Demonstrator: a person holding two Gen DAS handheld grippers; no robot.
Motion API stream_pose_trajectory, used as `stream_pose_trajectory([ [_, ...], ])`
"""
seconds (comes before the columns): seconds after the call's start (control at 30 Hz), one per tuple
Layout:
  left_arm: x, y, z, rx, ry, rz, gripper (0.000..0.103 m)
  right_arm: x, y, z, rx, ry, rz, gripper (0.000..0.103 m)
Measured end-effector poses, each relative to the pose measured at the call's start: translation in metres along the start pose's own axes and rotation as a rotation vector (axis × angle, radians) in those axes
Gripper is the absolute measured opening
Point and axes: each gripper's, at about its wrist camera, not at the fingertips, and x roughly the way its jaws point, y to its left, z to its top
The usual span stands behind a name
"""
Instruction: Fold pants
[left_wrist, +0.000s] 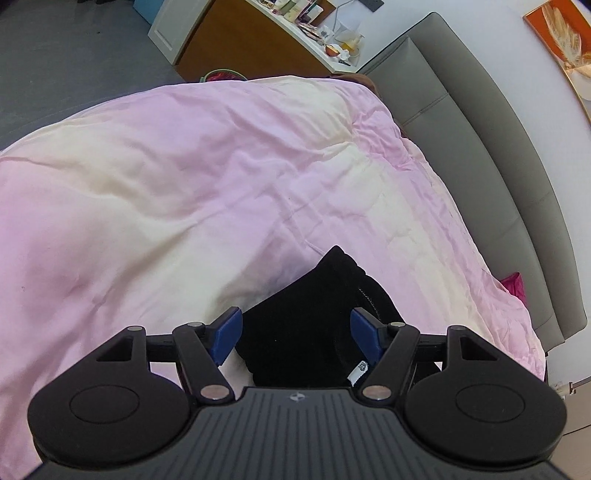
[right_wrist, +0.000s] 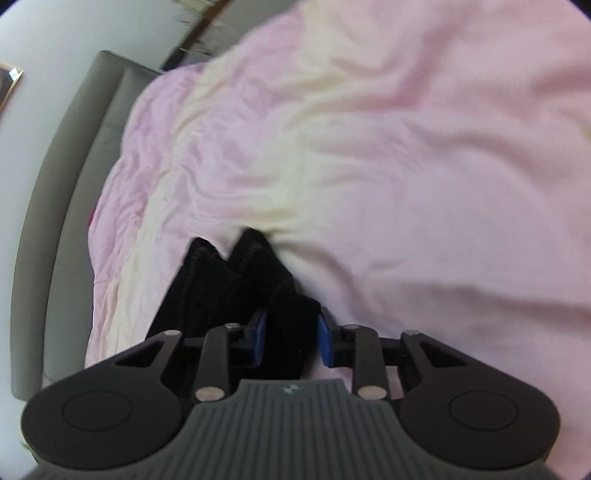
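Left wrist view: left claw (left_wrist: 295, 338) spread wide over black knit pants (left_wrist: 314, 314) on the pink-and-cream quilted bed (left_wrist: 184, 184). Right claw (right_wrist: 291, 341) narrower, straddling cloth; grip unclear. Pants' length runs ahead of both.

Black pants bunched on the bed

The pants (left_wrist: 306, 325) are black, soft-looking fabric, crumpled rather than flat on the pink-and-cream duvet (left_wrist: 184, 184), near the grey headboard (left_wrist: 480, 147). A small white label shows at one edge. From the other side, two dark ribbed ends poke up side by side.
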Motion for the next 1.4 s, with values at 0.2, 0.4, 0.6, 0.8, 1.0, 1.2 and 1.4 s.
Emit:
stream_pose_trajectory([
  [0.2, -0.001, -0.001, -0.003, 0.007, 0.004, 0.0, 0.078, -0.009, 0.069, -0.002, -0.601, -0.081, -0.064, 0.022],
  [0.4, 0.0, -0.001, -0.005, 0.017, 0.015, 0.005, 0.078, -0.009, 0.025, 0.004, -0.416, -0.073, -0.313, 0.028],
  [0.6, 0.0, -0.003, -0.005, 0.014, 0.011, 0.01, 0.078, 0.001, 0.042, 0.021, -0.254, 0.021, -0.027, 0.03],
  [0.8, -0.001, -0.004, -0.007, 0.022, 0.009, 0.023, 0.078, 0.037, 0.047, 0.012, -0.064, 0.148, 0.003, 0.05],
  [1.0, -0.003, -0.004, -0.007, 0.017, 0.009, 0.017, 0.078, 0.017, 0.065, 0.002, -0.121, 0.014, 0.033, 0.013],
  [1.2, -0.001, -0.003, -0.006, 0.026, 0.015, 0.006, 0.078, -0.05, 0.06, -0.003, -0.104, -0.103, 0.088, 0.012],
  [1.4, -0.006, -0.019, -0.012, 0.135, 0.005, -0.006, 0.078, 0.013, 0.022, -0.003, -0.116, 0.021, -0.031, 0.022],
])
